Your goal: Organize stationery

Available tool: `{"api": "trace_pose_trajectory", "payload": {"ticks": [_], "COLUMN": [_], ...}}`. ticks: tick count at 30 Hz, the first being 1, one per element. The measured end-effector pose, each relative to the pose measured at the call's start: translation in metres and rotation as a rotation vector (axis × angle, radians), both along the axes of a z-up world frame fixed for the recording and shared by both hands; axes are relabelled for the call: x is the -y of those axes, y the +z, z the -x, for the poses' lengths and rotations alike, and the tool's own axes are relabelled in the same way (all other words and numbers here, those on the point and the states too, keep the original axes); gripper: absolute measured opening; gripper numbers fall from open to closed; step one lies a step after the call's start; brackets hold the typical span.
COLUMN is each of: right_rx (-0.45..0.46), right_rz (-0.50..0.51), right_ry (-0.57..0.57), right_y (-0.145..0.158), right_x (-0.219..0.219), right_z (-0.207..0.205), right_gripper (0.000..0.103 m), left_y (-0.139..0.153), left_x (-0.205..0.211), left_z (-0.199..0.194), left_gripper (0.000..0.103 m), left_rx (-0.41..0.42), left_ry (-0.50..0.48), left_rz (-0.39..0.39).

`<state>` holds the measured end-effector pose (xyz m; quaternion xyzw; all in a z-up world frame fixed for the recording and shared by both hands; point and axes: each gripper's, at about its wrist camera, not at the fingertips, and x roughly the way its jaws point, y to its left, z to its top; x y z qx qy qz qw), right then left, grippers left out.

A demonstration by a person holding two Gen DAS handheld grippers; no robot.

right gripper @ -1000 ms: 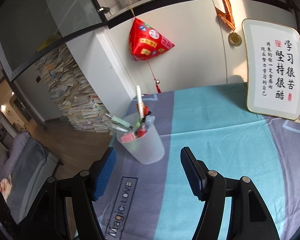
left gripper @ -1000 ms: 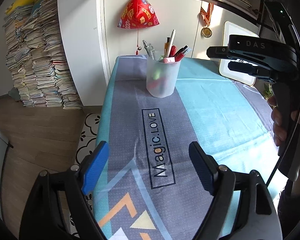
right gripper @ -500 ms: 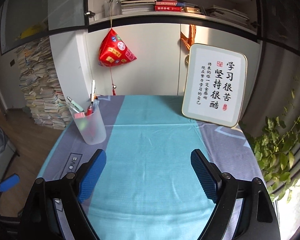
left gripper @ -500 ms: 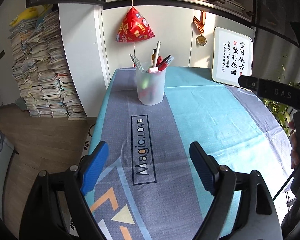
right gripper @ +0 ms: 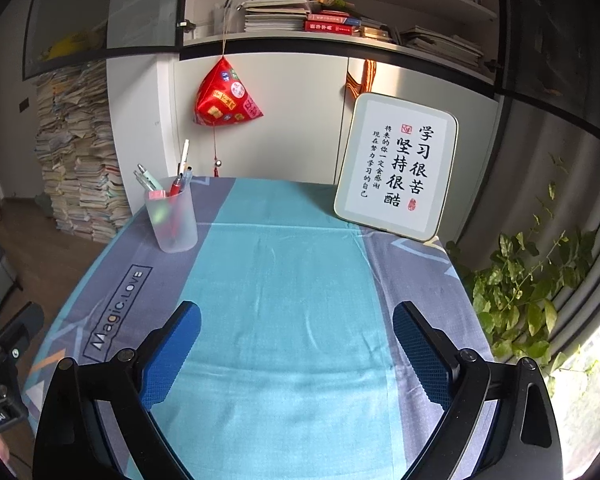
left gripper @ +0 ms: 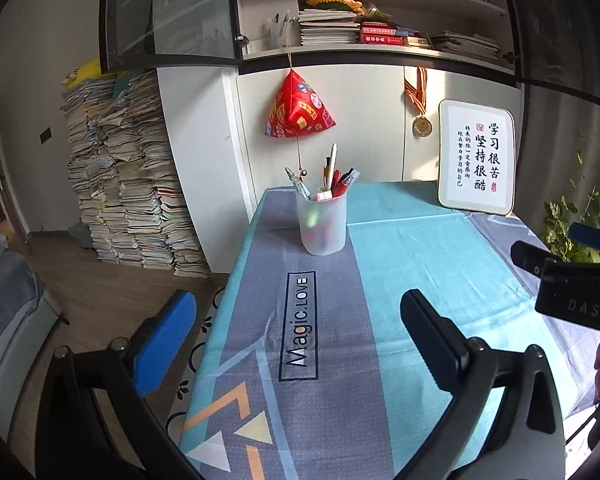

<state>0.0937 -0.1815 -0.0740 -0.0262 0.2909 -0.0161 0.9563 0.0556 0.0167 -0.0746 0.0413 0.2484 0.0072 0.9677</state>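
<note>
Your left gripper [left gripper: 296, 334] wide, holding nothing; right gripper [right gripper: 296, 344] same. Frosted pen cup [left gripper: 321, 224] upright at twelve o'clock, pens [left gripper: 332, 178] inside. Framed calligraphy sign [right gripper: 398, 168] at one o'clock.

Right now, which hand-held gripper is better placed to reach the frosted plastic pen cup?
Left, probably. The frosted plastic pen cup sits nearly straight ahead of the open left hand-held gripper. From the open right hand-held gripper it stands far off to the left.

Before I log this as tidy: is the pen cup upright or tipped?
Upright. The cup stands on its base on the tablecloth, rim level, pens sticking out the top.
</note>
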Motion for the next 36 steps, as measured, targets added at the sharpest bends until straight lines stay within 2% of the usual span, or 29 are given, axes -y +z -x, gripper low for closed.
{"api": "trace_pose_trajectory", "payload": {"ticks": [3,6,12,20,36], "right_rx": [0.032,0.074,0.12,0.134,0.134], "right_rz": [0.005,0.053,0.097,0.071,0.04], "right_ry": [-0.019,-0.037,-0.063,-0.063,-0.068], "right_y": [0.007,0.014,0.028,0.035,0.039], "right_x": [0.003,0.001,-0.003,-0.005,0.003], "right_z": [0.014,0.029,0.049,0.067,0.08], "right_gripper": [0.097,0.101,0.102,0.102,0.103], "left_y": [0.002,0.002,0.006,0.01,0.018], "left_x": [-0.003,-0.005,-0.001,0.002,0.012], "left_z": [0.0,0.001,0.006,0.012,0.023], "left_gripper": [0.102,0.102,0.102,0.102,0.102], "left_rx": [-0.02,-0.029,-0.009,-0.016,0.006], "left_ry": [0.021,0.036,0.106,0.043,0.007], "left_rz": [0.033,0.051,0.017,0.079,0.075]}}
